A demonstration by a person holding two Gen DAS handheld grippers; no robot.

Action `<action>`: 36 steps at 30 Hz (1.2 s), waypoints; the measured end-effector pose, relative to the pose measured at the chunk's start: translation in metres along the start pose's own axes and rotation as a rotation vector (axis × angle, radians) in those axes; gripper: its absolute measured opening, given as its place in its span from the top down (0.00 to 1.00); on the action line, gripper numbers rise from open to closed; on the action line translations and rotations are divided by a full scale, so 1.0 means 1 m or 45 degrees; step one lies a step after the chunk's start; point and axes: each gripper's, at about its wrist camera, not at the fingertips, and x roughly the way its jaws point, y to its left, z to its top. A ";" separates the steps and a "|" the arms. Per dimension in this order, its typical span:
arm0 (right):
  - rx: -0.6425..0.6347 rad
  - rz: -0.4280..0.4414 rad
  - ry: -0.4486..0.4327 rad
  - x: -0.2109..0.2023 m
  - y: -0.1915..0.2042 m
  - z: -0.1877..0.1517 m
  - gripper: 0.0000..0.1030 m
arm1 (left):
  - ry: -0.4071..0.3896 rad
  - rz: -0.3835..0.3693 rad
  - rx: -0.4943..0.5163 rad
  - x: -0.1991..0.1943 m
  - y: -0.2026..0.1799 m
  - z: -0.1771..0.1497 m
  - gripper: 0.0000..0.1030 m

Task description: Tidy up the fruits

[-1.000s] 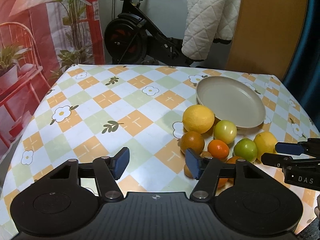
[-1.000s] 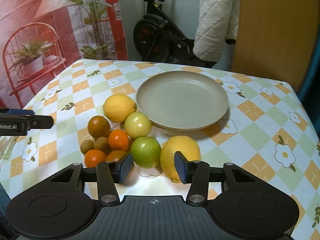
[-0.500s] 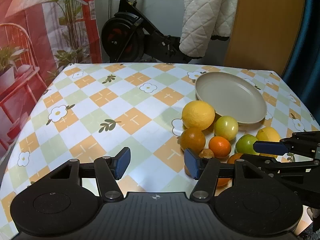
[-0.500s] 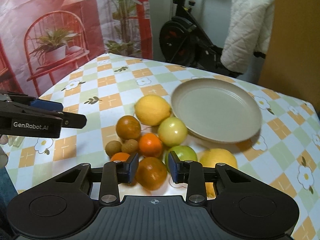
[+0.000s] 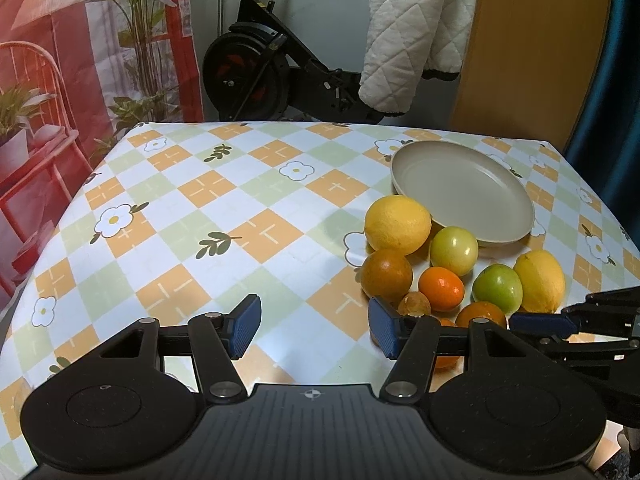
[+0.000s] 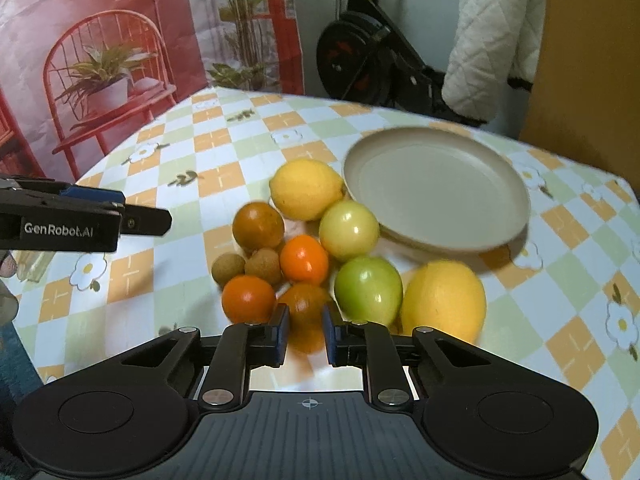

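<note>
A cluster of fruit lies on the checked tablecloth beside an empty beige plate [image 6: 436,188]: two lemons [image 6: 306,188], a yellow-green apple [image 6: 349,230], a green apple [image 6: 368,290], several oranges [image 6: 304,259] and two small brown fruits [image 6: 262,266]. My right gripper [image 6: 305,330] is shut on a dark orange [image 6: 305,312] at the near edge of the cluster. My left gripper [image 5: 314,326] is open and empty over the cloth, left of the fruit [image 5: 386,274]. The plate also shows in the left wrist view [image 5: 464,190].
An exercise bike [image 5: 256,68] with a white quilted cover [image 5: 412,28] stands behind the table. A red printed backdrop [image 6: 100,60] hangs at the left. A wooden panel [image 5: 532,48] stands at the back right. The table edge [image 5: 48,232] runs along the left.
My right gripper moved left across the fruit cluster and its jaws narrowed from around the green apple and lemon onto the dark orange. The left gripper stayed open and nearly still.
</note>
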 end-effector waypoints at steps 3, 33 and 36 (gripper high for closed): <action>0.036 0.004 -0.010 -0.001 -0.004 -0.002 0.82 | -0.001 -0.001 0.003 0.000 0.000 -0.001 0.39; 0.071 -0.030 -0.051 0.016 0.004 0.010 0.67 | -0.008 -0.030 -0.021 0.002 0.004 -0.005 0.41; 0.092 -0.042 -0.047 0.013 0.002 0.004 0.67 | -0.009 -0.032 -0.026 0.002 0.005 -0.006 0.41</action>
